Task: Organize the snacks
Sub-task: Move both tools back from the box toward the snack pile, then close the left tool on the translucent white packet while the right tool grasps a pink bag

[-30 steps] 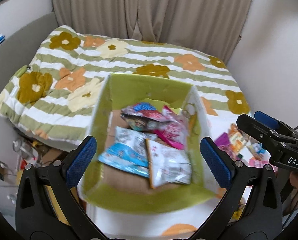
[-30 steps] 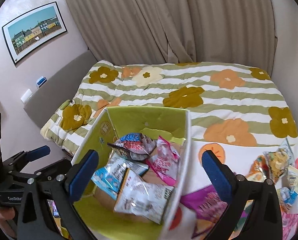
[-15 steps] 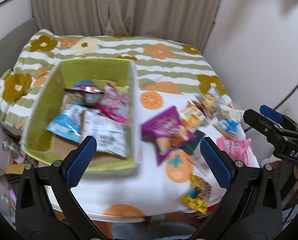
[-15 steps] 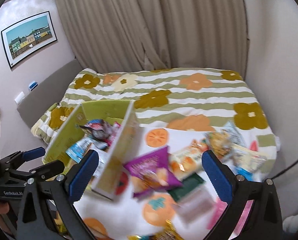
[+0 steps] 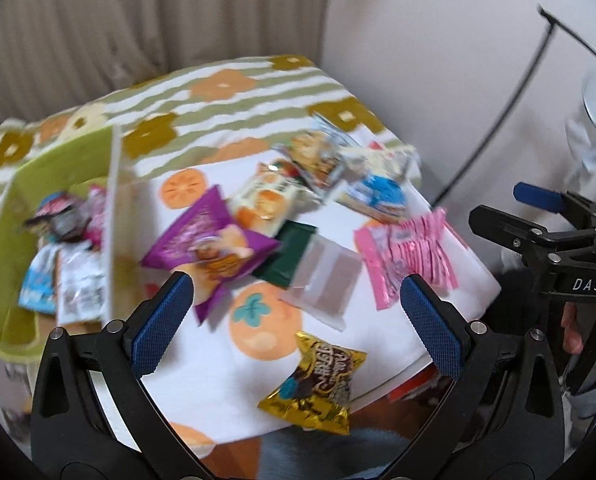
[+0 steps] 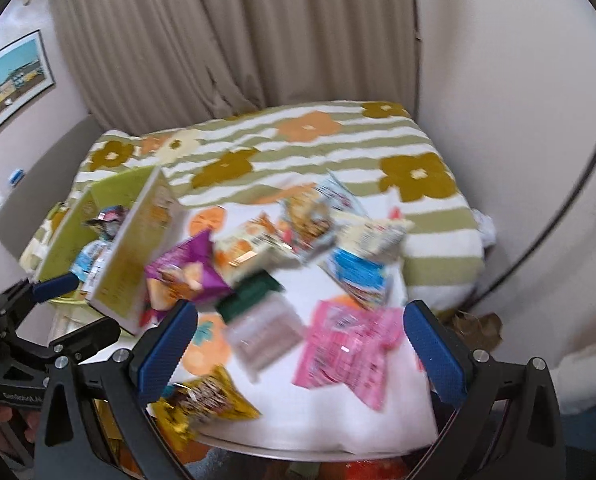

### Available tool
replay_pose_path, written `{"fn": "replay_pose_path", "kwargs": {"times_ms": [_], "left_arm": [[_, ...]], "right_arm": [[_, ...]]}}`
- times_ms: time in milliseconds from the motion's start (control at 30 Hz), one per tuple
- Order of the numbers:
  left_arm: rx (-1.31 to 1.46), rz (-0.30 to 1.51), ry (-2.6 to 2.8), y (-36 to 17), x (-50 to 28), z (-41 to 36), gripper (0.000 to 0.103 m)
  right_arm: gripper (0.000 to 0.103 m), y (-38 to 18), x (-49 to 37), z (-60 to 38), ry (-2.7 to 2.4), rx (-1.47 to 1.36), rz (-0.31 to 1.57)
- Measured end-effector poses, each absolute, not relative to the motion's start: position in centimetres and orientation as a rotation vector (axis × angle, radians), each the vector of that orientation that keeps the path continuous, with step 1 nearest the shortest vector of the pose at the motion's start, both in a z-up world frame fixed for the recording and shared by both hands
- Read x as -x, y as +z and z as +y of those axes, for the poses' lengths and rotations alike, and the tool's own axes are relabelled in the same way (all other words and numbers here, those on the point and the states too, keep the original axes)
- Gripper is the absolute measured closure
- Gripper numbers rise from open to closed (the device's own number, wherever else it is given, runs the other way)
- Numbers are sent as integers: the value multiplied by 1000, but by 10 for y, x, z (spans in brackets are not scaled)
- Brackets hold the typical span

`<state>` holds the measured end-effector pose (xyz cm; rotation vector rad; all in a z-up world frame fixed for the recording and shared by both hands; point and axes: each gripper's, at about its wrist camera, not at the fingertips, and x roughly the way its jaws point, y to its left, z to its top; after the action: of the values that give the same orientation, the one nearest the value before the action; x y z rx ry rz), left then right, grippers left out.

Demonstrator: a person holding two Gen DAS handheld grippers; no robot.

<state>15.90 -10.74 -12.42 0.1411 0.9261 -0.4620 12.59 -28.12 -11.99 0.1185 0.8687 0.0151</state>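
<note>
Packets lie loose on the table (image 5: 449,280), right of the box (image 5: 2,240). Left gripper (image 5: 298,312) and right gripper (image 6: 299,338): jaws apart, empty. Gold packet (image 5: 317,384) is probably light, crinkly, slippery; pinch a sealed edge.

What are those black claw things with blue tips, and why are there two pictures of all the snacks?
They are two grabbing tools; a person holds one in each hand. Each carries a camera looking along its own fingers, hence two pictures. The left gripper and right gripper are both open and hold nothing. Below them is a white cloth with orange fruit prints scattered with snacks: a purple triangular snack bag, a pink wrapped pack, a gold foil bag near the front edge, and others too blurred to name. On the left stands a green cardboard box that already holds a few packets.
</note>
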Motion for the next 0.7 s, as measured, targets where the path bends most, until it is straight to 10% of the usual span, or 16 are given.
{"fn": "replay_pose_path", "kwargs": {"times_ms": [700], "left_arm": [[-455,1102,-818,-251,-228,-194,9]], "right_arm": [[0,-206,-138,-304,-278,-269,965]]}}
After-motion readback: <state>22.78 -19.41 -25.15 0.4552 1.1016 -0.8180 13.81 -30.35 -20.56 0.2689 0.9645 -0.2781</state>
